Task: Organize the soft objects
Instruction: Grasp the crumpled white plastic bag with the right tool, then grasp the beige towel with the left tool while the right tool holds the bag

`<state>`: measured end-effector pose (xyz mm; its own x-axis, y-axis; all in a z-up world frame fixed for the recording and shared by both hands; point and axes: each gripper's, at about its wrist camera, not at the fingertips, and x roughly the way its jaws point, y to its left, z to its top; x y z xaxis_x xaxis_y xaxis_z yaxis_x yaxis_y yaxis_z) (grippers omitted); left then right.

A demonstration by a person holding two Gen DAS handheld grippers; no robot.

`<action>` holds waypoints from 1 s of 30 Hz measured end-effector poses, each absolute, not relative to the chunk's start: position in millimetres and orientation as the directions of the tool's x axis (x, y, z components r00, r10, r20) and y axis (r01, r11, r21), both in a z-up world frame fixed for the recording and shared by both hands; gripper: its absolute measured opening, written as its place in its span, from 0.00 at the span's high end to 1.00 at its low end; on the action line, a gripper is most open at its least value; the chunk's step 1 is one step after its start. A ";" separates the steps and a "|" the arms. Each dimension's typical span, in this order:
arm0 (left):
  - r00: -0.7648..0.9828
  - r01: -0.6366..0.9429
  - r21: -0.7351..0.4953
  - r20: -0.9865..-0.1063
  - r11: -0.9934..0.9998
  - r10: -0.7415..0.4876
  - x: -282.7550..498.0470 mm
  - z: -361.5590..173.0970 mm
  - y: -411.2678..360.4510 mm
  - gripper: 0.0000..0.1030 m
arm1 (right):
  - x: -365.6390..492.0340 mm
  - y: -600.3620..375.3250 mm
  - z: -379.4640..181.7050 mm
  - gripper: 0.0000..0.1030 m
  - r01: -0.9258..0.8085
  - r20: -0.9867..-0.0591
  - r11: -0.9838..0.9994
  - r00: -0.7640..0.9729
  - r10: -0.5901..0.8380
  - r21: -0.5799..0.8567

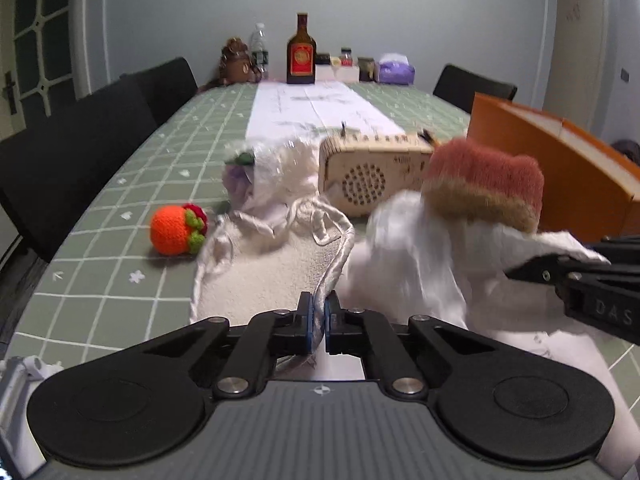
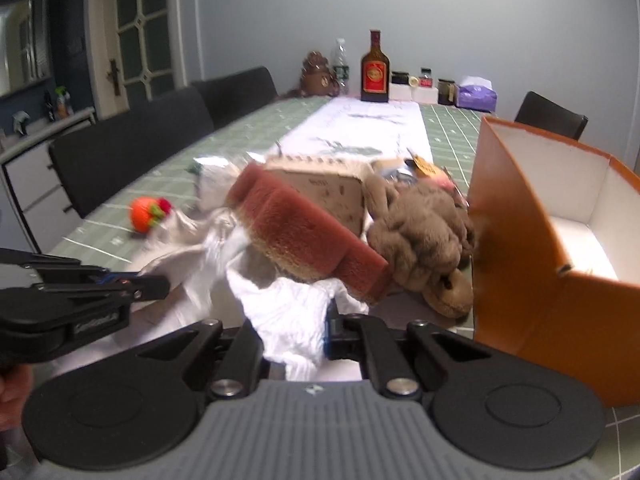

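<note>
My left gripper [image 1: 318, 320] is shut on the satin edge of a white towel [image 1: 272, 276] that lies on the green checked table. My right gripper [image 2: 294, 332] is shut on a white cloth [image 2: 288, 308]; a red and tan plush piece [image 2: 304, 236] rests on top of that cloth. The same plush piece shows in the left wrist view [image 1: 484, 182]. A brown plush toy [image 2: 424, 240] lies beside the open orange box [image 2: 532, 248]. An orange crocheted fruit [image 1: 176, 230] sits on the table to the left.
A wooden radio-like box [image 1: 372, 176] stands behind the cloths. A wrapped flower bundle [image 1: 244, 168] lies left of it. A brown bottle [image 1: 301, 52], jars and a tissue pack [image 1: 396, 70] stand at the far end. Black chairs [image 1: 80, 152] line the left side.
</note>
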<state>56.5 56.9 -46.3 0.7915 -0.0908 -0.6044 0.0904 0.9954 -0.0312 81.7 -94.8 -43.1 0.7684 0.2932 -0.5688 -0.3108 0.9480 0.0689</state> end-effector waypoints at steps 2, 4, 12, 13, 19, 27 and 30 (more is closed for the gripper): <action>0.804 0.095 -0.065 -0.583 0.993 -0.115 50.0 -34.4 59.0 0.95 | 72.0 -94.5 -33.0 0.96 -0.326 -0.551 0.943 0.775 0.310 0.072; 0.812 0.105 -0.101 -0.565 0.989 -0.144 43.7 -23.1 60.7 0.95 | 62.9 -94.5 -21.7 0.96 -0.344 -0.532 0.936 0.781 0.328 0.073; 0.833 0.131 -0.177 -0.514 0.975 -0.205 21.9 -0.9 58.0 0.95 | 52.8 -104.1 21.4 0.95 -0.364 -0.467 0.931 0.821 0.329 0.017; 0.837 0.127 -0.180 -0.508 0.975 -0.203 20.3 0.9 57.5 0.95 | 57.6 -101.4 24.1 0.95 -0.361 -0.459 0.933 0.830 0.317 -0.009; 0.866 0.163 -0.234 -0.432 0.958 -0.253 2.2 17.5 64.5 0.95 | 93.1 -78.9 0.8 0.95 -0.415 -0.554 0.909 0.766 0.325 -0.041; 0.863 0.277 -0.310 -0.335 0.910 -0.377 -14.5 36.7 63.1 0.95 | 106.6 -75.4 -38.7 0.95 -0.409 -0.622 0.912 0.710 0.331 0.018; 0.842 0.348 -0.323 -0.304 0.880 -0.445 -14.4 41.1 56.8 0.95 | 106.3 -76.1 -39.2 0.95 -0.411 -0.617 0.911 0.710 0.340 0.028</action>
<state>-14.4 56.8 41.1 0.8424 -0.4450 -0.3038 0.3484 0.8799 -0.3230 106.3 -76.1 -39.2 0.7101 0.3400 -0.6165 -0.4115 0.9110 0.0285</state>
